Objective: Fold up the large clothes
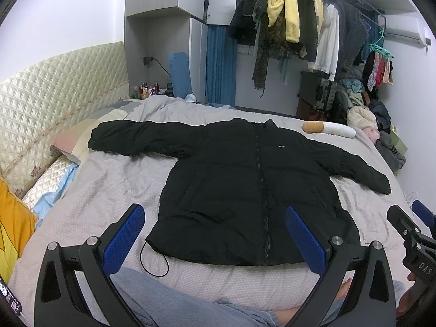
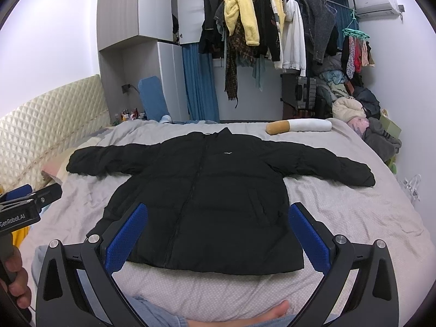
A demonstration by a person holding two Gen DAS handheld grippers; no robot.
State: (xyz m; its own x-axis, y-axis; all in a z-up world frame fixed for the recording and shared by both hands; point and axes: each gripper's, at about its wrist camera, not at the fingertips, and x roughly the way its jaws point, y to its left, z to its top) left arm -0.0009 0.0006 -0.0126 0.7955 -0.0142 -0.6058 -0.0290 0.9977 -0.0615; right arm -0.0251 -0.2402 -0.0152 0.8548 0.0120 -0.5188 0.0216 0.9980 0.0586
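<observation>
the black jacket (image 1: 245,179) lies flat on the bed (image 1: 109,179), sleeves spread for folding; left tool (image 1: 215,234) and right tool (image 2: 218,234) hover open, holding nothing.

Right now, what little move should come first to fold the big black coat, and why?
Probably the left gripper should reach for the coat's left sleeve to fold it inward: the black puffer jacket lies flat, zipped, sleeves spread, and both grippers' jaws are open and empty.

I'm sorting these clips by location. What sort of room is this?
Most likely a home bedroom: a black jacket lies spread on a bed with a quilted headboard, and a rail of hanging clothes lines the far wall.
</observation>
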